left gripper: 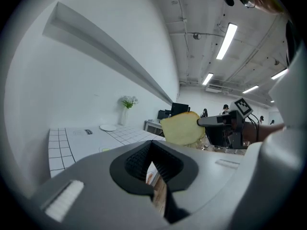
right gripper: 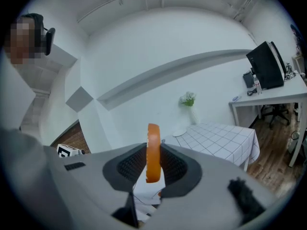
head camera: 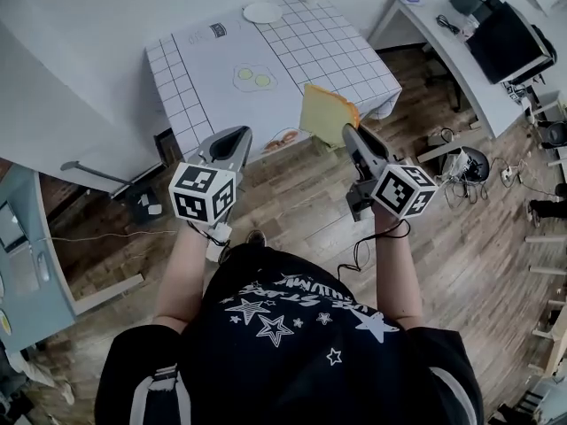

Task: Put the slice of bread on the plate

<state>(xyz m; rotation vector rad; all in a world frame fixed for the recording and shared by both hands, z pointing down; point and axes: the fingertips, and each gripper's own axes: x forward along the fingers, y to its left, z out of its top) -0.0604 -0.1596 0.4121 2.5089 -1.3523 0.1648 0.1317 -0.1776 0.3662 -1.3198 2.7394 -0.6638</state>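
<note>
The right hand-held gripper (right gripper: 153,166) pinches the bread (right gripper: 153,150) across its flat faces, low on one edge. The slice stands upright in the air, just short of the desk's (head camera: 337,60) near edge and toward its right corner. The left hand-held gripper (left gripper: 156,170) is pressed together with nothing in it.

The bread looks light and keeps its shape without sagging. A gentle grip near the orange crust should do, since a harder squeeze could dent or tear the crumb.

The plate (head camera: 262,12) sits at the desk's far edge, well apart from the bread. A small label (head camera: 217,32) left of it is too small to read.
</note>
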